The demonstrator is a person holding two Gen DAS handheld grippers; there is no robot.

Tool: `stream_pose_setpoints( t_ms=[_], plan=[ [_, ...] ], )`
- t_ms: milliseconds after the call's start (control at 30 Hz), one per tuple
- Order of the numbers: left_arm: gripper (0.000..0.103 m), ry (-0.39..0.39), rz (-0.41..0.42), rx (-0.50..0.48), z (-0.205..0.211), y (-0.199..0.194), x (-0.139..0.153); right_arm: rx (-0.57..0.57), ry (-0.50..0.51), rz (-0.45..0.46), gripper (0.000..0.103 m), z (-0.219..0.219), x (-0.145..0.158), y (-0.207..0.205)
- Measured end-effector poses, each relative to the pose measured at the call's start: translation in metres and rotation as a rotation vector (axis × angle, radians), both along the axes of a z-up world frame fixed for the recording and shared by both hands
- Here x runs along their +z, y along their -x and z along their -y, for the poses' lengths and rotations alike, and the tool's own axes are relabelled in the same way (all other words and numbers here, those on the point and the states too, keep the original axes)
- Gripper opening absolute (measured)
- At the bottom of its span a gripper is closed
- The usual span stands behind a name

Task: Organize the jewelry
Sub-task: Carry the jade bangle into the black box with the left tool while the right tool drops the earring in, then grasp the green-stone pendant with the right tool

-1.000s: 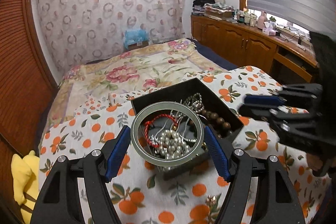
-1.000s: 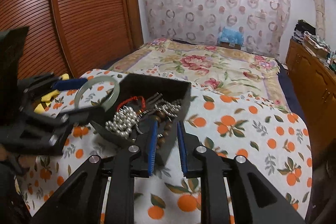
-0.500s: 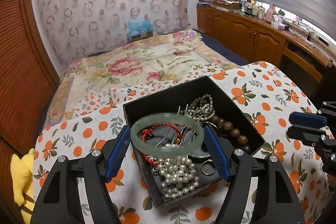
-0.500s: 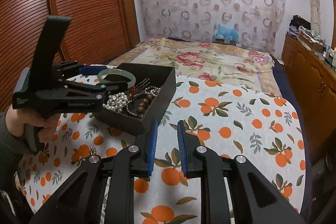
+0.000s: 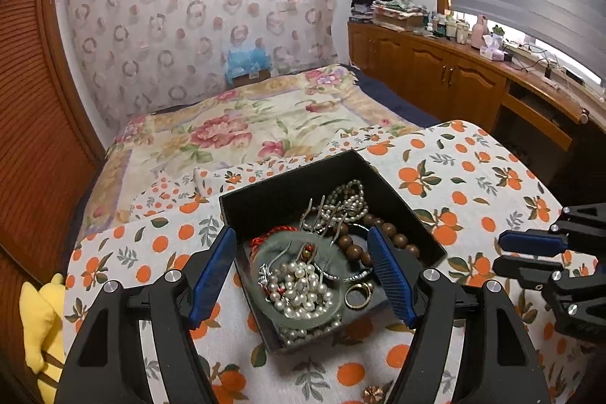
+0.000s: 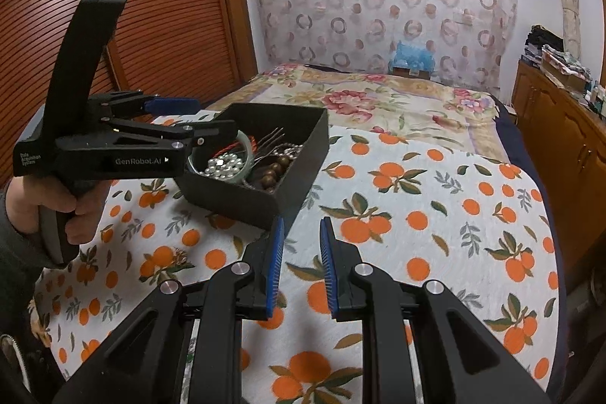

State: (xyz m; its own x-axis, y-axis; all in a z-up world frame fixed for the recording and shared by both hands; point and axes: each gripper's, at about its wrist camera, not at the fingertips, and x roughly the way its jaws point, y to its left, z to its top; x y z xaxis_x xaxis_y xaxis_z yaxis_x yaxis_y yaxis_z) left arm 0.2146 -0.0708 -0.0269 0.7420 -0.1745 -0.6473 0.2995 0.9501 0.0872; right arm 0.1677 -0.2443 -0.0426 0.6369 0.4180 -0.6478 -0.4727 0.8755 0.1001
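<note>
Black and open-topped, the box sits on a tablecloth printed with oranges, and it holds a heap of jewelry. A pale green bangle lies inside it towards the near left corner, resting on the other pieces with a pearl string spilling across its middle. A red cord curls at its far edge. Brown wooden beads run along the right side of the box, a gold ring sits near the front, and silver hairpins stand up behind.

The left gripper hangs over the box with its jaws wide; the bangle lies below and between them, and from the right wrist view its far pad stands clear of the bangle. A hand in a dark sleeve grips its handle.

The right gripper hovers over bare cloth just right of the box, its jaws narrow and parted, with nothing between them.

A small coppery piece lies on the cloth in front of the box. A yellow soft toy sits beside the table's left edge.
</note>
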Motion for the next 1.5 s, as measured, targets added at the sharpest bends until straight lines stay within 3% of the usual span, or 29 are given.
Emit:
stream_pose_setpoints(
  t_ms=[333, 500, 733, 967, 1500],
  plan=[
    [0.07, 0.035, 0.01, -0.012, -0.008, 0.026, 0.003, 0.043, -0.005, -0.005, 0.022, -0.014, -0.002, 0.026],
    [0.078, 0.065, 0.022, -0.01, -0.014, 0.041, 0.004, 0.063, -0.003, -0.008, 0.03, -0.022, -0.006, 0.04],
    [0.089, 0.098, -0.013, -0.012, -0.027, 0.066, -0.012, 0.099, 0.015, -0.023, 0.031, -0.032, -0.014, 0.055],
    [0.089, 0.106, -0.065, -0.002, -0.035, 0.085, -0.037, 0.137, 0.046, -0.066, 0.04, -0.041, -0.029, 0.068],
    [0.089, 0.129, -0.139, 0.011, -0.047, 0.104, -0.061, 0.211, 0.164, -0.092, 0.04, -0.061, -0.047, 0.093]
  ],
)
